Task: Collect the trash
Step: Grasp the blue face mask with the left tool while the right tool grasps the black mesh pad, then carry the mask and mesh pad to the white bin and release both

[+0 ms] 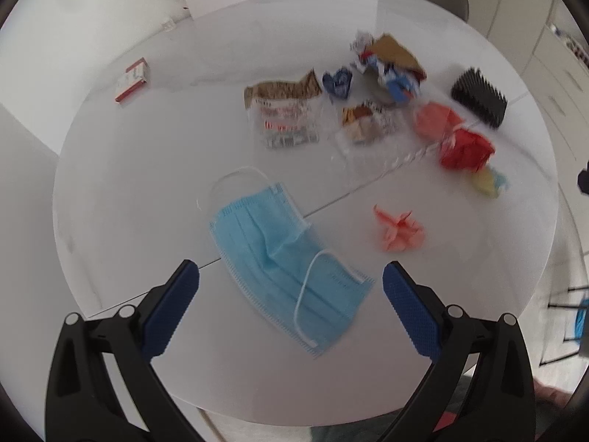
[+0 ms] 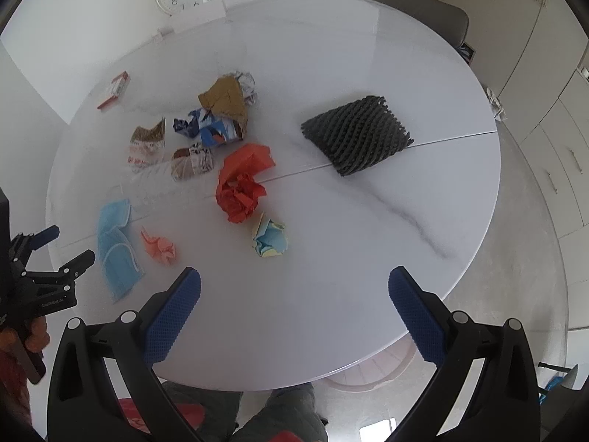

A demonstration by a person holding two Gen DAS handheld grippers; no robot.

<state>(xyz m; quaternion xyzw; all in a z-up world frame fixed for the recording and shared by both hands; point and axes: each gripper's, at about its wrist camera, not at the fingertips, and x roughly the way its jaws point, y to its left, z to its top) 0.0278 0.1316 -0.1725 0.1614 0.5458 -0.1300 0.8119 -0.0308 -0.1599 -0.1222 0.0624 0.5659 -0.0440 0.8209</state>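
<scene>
A blue face mask (image 1: 287,258) lies on the round white table (image 1: 110,191), directly ahead of my open left gripper (image 1: 291,294), which hovers over its near end. The mask (image 2: 116,246) also shows in the right wrist view, with the left gripper (image 2: 62,248) beside it. A pink paper scrap (image 1: 399,230) (image 2: 160,246), crumpled red paper (image 1: 465,149) (image 2: 243,184) and a blue-yellow paper ball (image 2: 268,239) lie further in. Clear and printed wrappers (image 1: 283,114) (image 2: 191,162) cluster behind. My right gripper (image 2: 294,294) is open above bare tabletop near the front edge.
A black knitted cushion-like thing (image 2: 359,136) (image 1: 480,97) sits on the table's right half. A small red-and-white box (image 1: 132,79) (image 2: 114,90) lies far left. A pink bin (image 2: 368,368) stands on the floor under the table edge. A grey chair (image 2: 416,7) is behind the table.
</scene>
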